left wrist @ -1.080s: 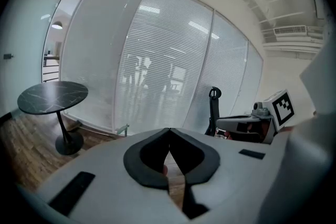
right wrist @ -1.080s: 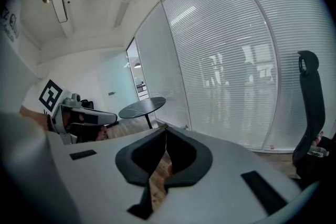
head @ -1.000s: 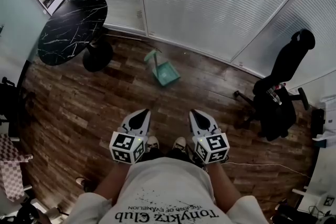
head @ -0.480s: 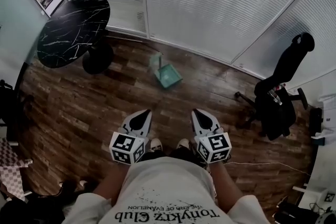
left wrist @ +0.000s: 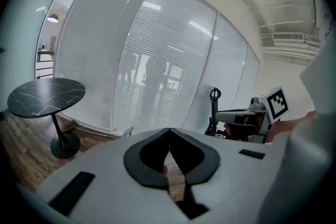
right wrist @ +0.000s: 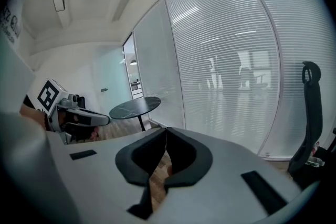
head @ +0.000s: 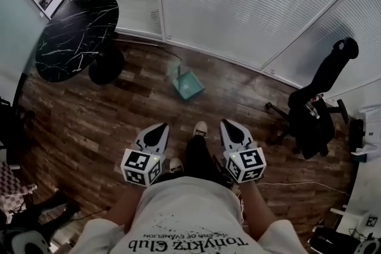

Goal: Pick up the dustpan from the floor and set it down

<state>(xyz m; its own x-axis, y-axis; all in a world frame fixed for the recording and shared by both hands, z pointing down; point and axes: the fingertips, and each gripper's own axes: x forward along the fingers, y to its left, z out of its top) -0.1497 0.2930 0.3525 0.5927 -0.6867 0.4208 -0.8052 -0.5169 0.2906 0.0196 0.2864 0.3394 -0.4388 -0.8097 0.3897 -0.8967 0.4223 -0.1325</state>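
Observation:
A teal dustpan [head: 187,81] with an upright handle lies on the wooden floor near the glass wall, well ahead of both grippers. Only the tip of the dustpan's handle [left wrist: 128,131] peeks over the left gripper's body in the left gripper view. My left gripper [head: 161,128] is held at waist height, shut with nothing in it; its jaws meet at the tips [left wrist: 168,130]. My right gripper [head: 226,124] is level with it to the right, also shut and empty [right wrist: 165,128]. One shoe [head: 200,128] is stepped forward between them.
A round black marble table [head: 74,35] on a pedestal stands at the back left. A black office chair [head: 315,101] stands at the right. Glass walls with blinds [head: 238,3] close the far side. A white cable [head: 297,186] lies on the floor at the right.
The person has stepped forward: one shoe now reaches out between the grippers. Both grippers have advanced with the body and stay shut. The dustpan has not moved on the floor.

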